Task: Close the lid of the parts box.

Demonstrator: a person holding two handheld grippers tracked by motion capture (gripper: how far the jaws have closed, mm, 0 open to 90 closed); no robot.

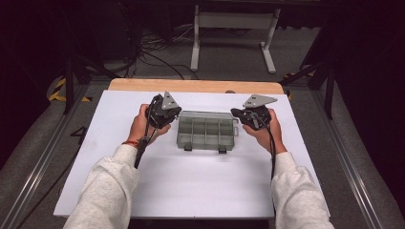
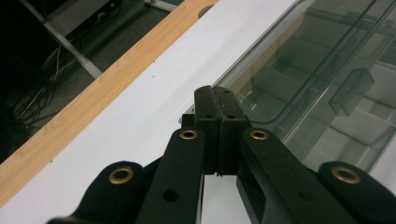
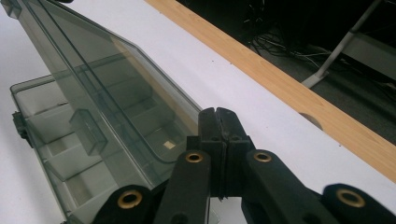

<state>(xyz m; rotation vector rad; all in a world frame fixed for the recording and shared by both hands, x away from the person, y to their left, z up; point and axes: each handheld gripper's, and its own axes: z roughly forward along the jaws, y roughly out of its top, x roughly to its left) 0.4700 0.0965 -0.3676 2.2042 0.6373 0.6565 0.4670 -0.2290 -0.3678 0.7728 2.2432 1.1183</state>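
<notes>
A clear compartment box (image 1: 206, 130) sits mid-surface (image 1: 191, 186), lid tilted up. Left gripper (image 2: 218, 100) and right gripper (image 3: 218, 119), fingers together, flank its ends; both should push the lid evenly

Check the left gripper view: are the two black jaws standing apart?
No, the left gripper has its jaws pressed flat together, beside the clear grey plastic compartment box.

No text, label, brand, number or sign can be read anywhere on the table.
</notes>
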